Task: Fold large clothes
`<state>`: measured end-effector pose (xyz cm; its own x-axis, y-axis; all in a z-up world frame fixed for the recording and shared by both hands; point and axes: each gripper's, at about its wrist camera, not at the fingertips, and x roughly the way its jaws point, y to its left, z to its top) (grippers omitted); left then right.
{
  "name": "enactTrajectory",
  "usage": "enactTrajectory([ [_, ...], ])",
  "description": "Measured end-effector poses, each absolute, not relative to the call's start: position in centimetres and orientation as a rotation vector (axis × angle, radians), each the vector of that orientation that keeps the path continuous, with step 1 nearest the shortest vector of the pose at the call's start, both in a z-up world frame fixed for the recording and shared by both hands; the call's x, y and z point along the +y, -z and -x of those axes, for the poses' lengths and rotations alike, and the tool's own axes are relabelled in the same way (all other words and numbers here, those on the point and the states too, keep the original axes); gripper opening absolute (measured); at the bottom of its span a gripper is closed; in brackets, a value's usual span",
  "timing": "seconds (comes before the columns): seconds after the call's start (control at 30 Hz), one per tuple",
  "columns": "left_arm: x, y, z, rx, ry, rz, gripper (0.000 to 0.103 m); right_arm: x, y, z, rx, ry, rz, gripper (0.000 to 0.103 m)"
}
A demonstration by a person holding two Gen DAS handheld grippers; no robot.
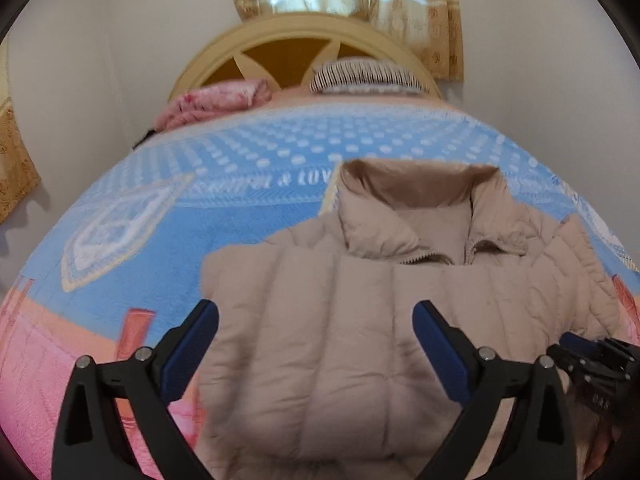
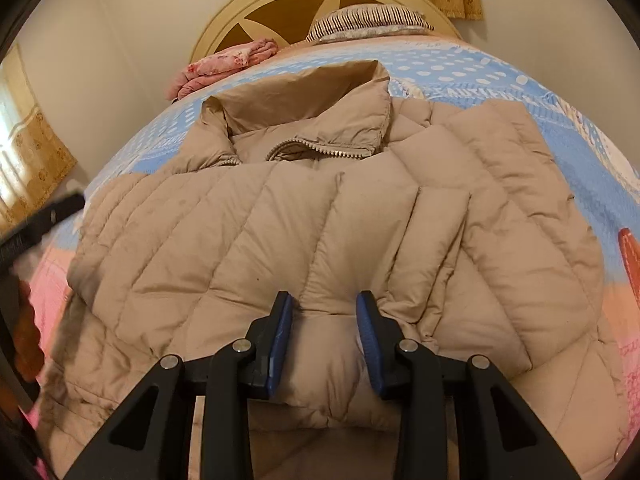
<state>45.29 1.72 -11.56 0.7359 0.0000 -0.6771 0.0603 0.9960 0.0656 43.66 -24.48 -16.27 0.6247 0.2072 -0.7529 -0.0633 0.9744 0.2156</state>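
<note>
1. The beige quilted puffer jacket [image 2: 304, 216] lies across the bed [image 1: 132, 248], collar toward the headboard end, its hem hanging near the foot edge closest to the cameras; the sides look already turned in over the body, so the step in hand is, as I judge it, taking the lower part to fold it up toward the collar.
2. The right tongs [image 2: 324, 334] stand partly closed around a puffed ridge of the jacket near the hem; the blue pads look to be pressing into the padding on both sides, so I take it as gripping that fold.
3. The left tongs [image 1: 316, 344] gape wide over the jacket's left panel, with fabric below the gap but nothing pinched; they hold nothing.
4. To do this well, the left tongs should take a bite at the same height on the hem as the right, catching every layer and not just the outer shell, because slippery fabric over loose fill tends to slide out of a shallow grip.
5. Lift both sides level and carry the hem toward the zip [image 2: 320, 152] so the crease runs straight across the quilting channels.
6. The jacket is soft, bulky and springy, with diagonal stitched channels and a stand-up collar [image 2: 304, 96] of smooth, thin cloth; expect it to puff back, so press it flat after laying it.
7. The blue and pink printed bedspread [image 1: 248, 152] is soft and may drag with the jacket; a pink folded blanket [image 2: 224, 64] and striped pillow [image 2: 368, 20] sit well apart at the headboard end
</note>
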Motion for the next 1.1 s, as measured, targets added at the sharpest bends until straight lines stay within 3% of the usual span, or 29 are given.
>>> enactTrajectory([
  [0.2, 2.5, 17.4, -46.8, 0.871, -0.015, -0.078, 0.103, -25.1, 16.9, -43.5, 0.863, -0.176, -0.213, 0.034],
  [1.1, 3.4, 18.2, -46.7, 0.868, 0.001, -0.034, 0.103, -23.9, 17.3, -43.6, 0.865, -0.134, -0.142, 0.034],
])
